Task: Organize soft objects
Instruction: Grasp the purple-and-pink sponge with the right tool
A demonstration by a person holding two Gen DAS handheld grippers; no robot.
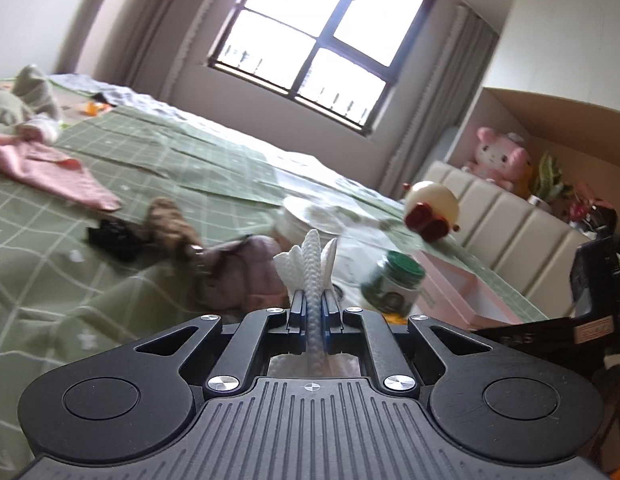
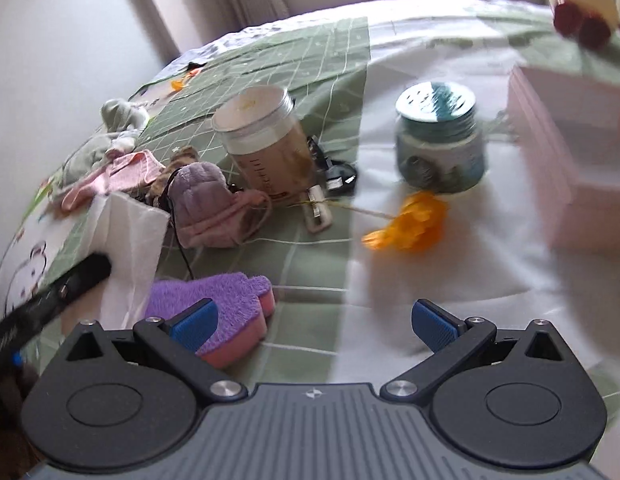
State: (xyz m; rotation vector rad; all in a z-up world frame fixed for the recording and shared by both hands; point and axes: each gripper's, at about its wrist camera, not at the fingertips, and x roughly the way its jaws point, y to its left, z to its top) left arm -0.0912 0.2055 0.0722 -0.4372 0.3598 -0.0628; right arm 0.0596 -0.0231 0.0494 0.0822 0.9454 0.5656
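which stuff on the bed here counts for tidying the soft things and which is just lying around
For the job:
white cloth, clamped in the left gripper
purple sponge
purple plush pouch
pink cloth
right gripper, jaws open

Lying about:
clear jar
green-lidded jar
orange flower
pink box

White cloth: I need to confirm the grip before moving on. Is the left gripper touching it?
Touching. In the left wrist view the left gripper stands shut, with the white cloth pinched between its pads and sticking out past them.
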